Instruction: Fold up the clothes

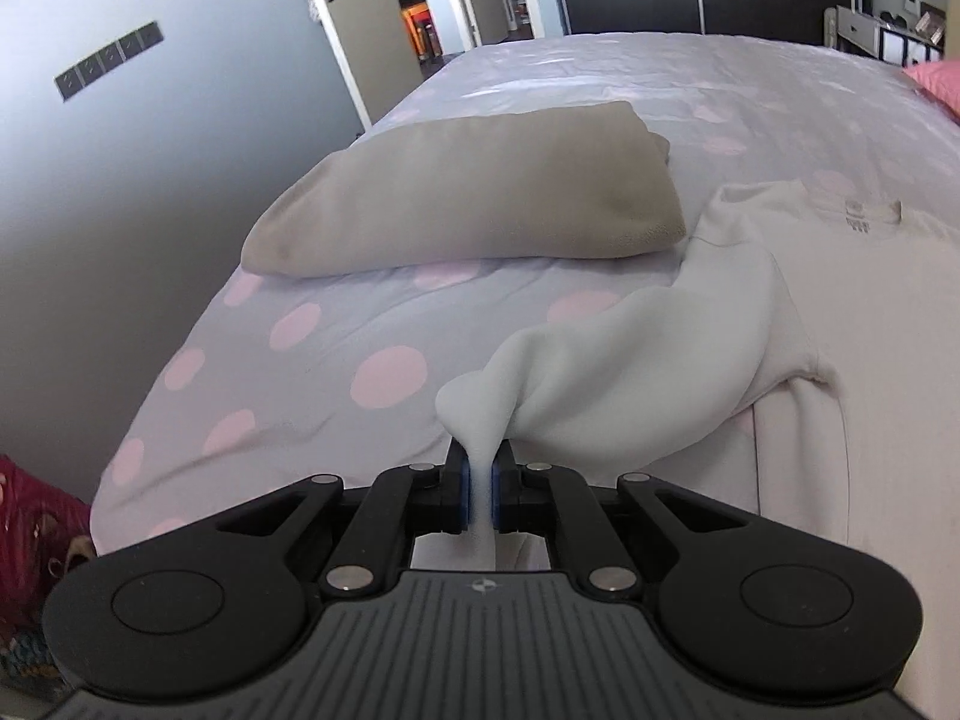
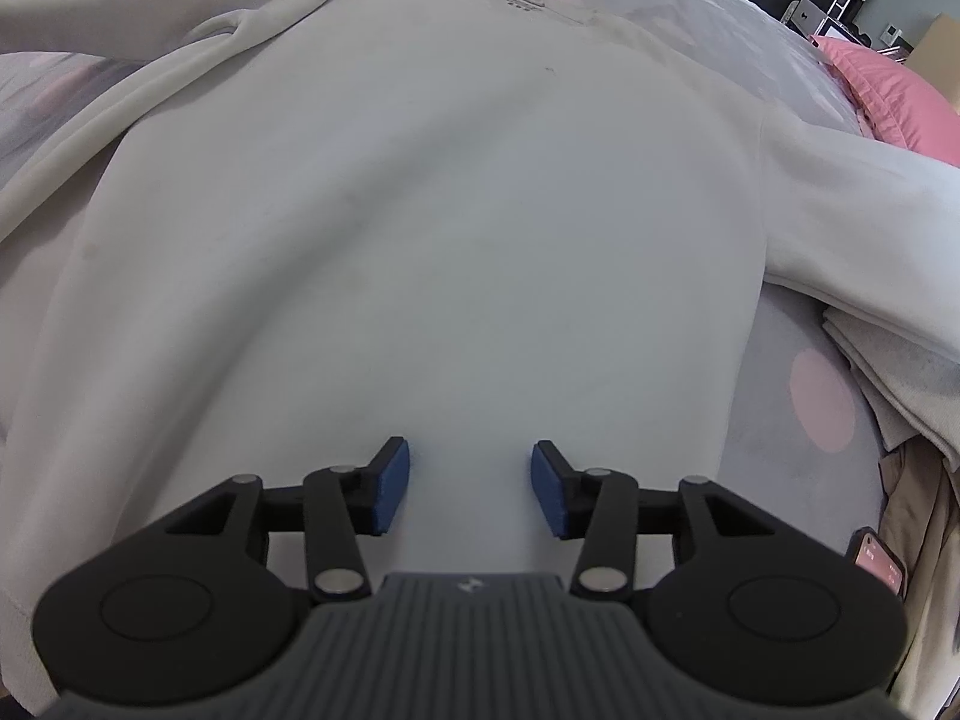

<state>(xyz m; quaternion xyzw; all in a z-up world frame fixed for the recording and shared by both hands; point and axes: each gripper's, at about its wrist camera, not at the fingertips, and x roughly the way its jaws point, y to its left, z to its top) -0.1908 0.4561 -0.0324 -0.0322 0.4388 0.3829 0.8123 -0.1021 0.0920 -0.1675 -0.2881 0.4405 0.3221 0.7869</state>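
A white sweatshirt (image 2: 432, 192) lies spread on the bed, collar at the far end. My left gripper (image 1: 480, 465) is shut on the sweatshirt's left sleeve (image 1: 612, 354), which rises off the cover in a bunched fold between the blue pads. In the right wrist view my right gripper (image 2: 471, 468) stands open just above the sweatshirt's lower body, with bare white cloth showing between its blue pads (image 2: 393, 480). The right sleeve (image 2: 864, 222) stretches off to the right.
A folded grey garment (image 1: 474, 192) lies on the dotted grey-and-pink bed cover (image 1: 312, 360) left of the sweatshirt. A pink pillow (image 2: 888, 90) sits at the far right. Folded beige cloths (image 2: 900, 384) and a phone (image 2: 879, 564) lie by the bed's right edge. Wall and an open door (image 1: 360, 18) stand left.
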